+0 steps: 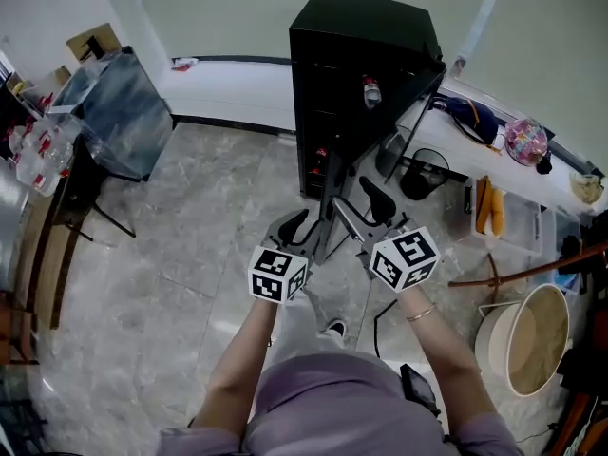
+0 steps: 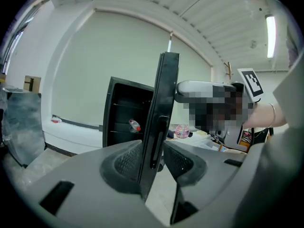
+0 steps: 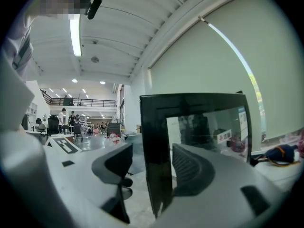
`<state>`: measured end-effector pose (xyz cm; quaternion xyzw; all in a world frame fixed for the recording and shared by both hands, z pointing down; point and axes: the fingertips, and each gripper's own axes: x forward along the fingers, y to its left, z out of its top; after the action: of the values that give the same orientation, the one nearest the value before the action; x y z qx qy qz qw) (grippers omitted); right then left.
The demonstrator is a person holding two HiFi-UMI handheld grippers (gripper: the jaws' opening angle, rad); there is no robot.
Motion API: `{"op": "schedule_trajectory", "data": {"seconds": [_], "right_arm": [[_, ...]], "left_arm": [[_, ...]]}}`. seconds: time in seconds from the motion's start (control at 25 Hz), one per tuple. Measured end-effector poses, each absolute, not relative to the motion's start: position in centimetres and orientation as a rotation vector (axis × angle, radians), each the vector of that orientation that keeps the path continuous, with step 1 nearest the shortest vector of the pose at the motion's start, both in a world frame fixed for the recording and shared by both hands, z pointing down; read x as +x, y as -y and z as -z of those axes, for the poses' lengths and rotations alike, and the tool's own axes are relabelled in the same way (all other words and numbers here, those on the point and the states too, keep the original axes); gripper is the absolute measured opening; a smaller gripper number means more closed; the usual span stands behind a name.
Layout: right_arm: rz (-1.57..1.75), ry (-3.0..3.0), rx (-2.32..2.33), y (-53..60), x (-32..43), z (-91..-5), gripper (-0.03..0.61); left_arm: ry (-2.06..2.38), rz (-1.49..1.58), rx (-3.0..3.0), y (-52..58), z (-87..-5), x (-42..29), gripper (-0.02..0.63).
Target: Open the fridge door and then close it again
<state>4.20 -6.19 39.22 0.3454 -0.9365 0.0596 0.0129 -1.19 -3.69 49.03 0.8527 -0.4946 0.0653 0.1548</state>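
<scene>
The small black fridge with a glass-paned door (image 1: pixel 366 41) stands on the grey marbled floor (image 1: pixel 190 255) against a pale wall. Its door (image 2: pixel 164 99) is swung wide towards the person, so the dark shelves inside lie in plain sight. On one shelf lies a small clear bottle with a red cap (image 2: pixel 135 125).

The left tongs (image 2: pixel 153 158) are closed narrowly on the door's free edge. In the left gripper view the thin black edge runs upright between the two ribbed pads, which press on it from either side. The right tongs (image 3: pixel 151 167) stand wide, with the door's black frame rising between them. The right-hand pad sits just beside the frame, while the left-hand one keeps a clear gap from it (so there is no grip on this side). Through the pane the fridge's inside shows dimly.

From the head view both tongs are level with each other in front of the person, near the door's outer end, each bearing its white cube with black square markers (image 1: pixel 277 274). A thin bracelet (image 1: pixel 421 313) circles the right wrist.

To the right of the fridge a white tabletop (image 1: pixel 532 183) carries a pink patterned ball (image 1: pixel 524 141), and a black bucket (image 1: pixel 423 174) stands just beside the door
</scene>
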Motion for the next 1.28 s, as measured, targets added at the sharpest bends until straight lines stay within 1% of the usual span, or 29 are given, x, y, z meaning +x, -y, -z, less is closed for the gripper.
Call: {"op": "schedule_trajectory", "data": {"seconds": [0.56, 1.2, 1.28], "right_arm": [[-0.367, 2.844, 1.177, 11.7, 3.7, -42.5, 0.245], [-0.484, 2.805, 1.239, 18.7, 1.4, -45.0, 0.229], [-0.491, 2.794, 1.247, 19.4, 1.0, -45.3, 0.227]], "left_arm": [[1.417, -0.214, 2.423, 12.9, -49.0, -3.3, 0.135], [1.502, -0.191, 2.335, 23.7, -49.4, -9.4, 0.134], [1.486, -0.187, 2.332, 24.7, -49.5, -9.9, 0.123]]}}
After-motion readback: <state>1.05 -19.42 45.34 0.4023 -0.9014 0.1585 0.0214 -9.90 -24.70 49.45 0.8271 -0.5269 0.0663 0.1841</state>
